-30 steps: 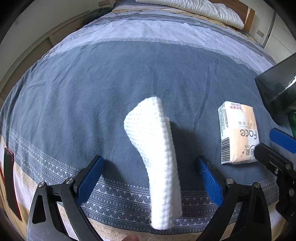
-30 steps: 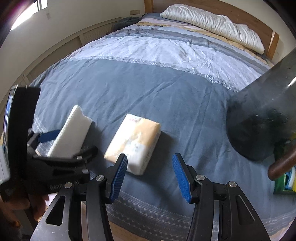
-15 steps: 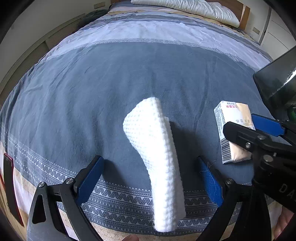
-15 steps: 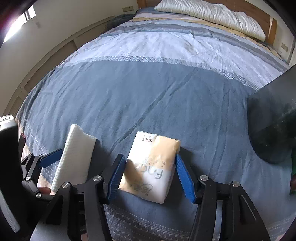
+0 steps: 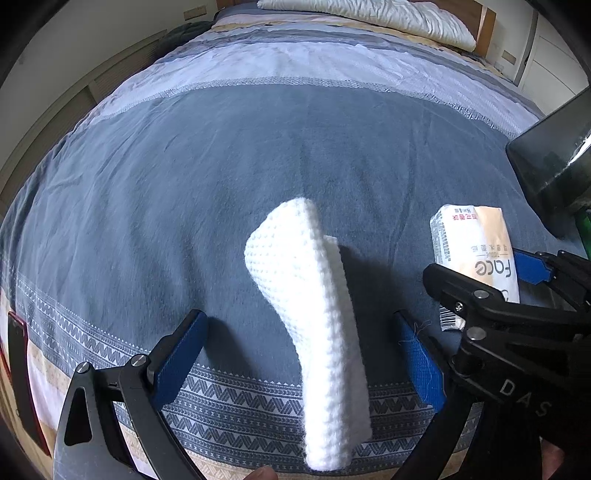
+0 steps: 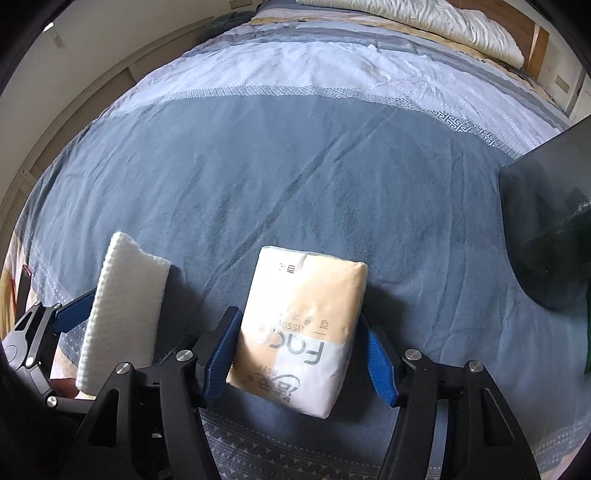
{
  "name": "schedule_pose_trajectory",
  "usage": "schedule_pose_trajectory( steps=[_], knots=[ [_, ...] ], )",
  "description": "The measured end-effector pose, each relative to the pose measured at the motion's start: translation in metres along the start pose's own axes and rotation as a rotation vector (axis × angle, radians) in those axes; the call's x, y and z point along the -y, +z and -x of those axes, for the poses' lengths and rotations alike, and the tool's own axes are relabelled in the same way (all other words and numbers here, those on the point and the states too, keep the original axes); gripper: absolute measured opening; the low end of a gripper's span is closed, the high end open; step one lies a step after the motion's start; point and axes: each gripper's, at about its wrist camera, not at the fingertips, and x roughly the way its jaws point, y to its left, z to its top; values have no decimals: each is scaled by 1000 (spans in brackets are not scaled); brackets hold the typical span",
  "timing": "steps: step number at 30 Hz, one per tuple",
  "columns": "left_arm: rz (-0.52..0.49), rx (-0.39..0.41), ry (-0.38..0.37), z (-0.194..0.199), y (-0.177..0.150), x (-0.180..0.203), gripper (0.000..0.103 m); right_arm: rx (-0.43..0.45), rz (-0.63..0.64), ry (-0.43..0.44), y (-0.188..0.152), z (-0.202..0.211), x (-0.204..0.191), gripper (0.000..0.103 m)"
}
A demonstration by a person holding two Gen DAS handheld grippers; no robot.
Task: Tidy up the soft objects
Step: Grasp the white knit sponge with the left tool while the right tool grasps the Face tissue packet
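Observation:
A folded white waffle towel (image 5: 317, 317) lies on the blue bedspread (image 5: 258, 166), between the open fingers of my left gripper (image 5: 303, 362), which touch neither side. It also shows in the right wrist view (image 6: 125, 314). A tissue pack (image 6: 299, 332), white and pale orange with "Face" lettering, lies on the bed between the blue pads of my right gripper (image 6: 301, 358). The pads stand close beside its two sides; the jaws are still wide. The pack also shows in the left wrist view (image 5: 476, 247), with the right gripper (image 5: 509, 291) around it.
A dark grey bin or box (image 6: 546, 229) stands at the right on the bed, with something green (image 6: 588, 332) beside it. White pillows (image 5: 369, 16) and a wooden headboard (image 5: 484, 29) are at the far end. A red-edged dark object (image 5: 22, 376) is at the left edge.
My right gripper has moved forward and left so that the tissue pack now sits deep between its pads. My left gripper and the towel have barely moved.

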Motion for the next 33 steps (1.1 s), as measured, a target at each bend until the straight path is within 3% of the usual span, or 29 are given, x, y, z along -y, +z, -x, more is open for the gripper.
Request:
schedule_pose_trajectory(
  steps=[13, 24, 33],
  knots=[
    [-2, 1, 4, -1, 1, 3, 96, 26, -22, 35, -15, 17, 32, 57],
    [28, 0, -25, -1, 1, -2, 95, 25, 34, -20, -42, 44, 50, 57],
    [36, -5, -11, 1, 3, 0, 81, 29, 37, -21, -49, 50, 53, 57]
  ],
)
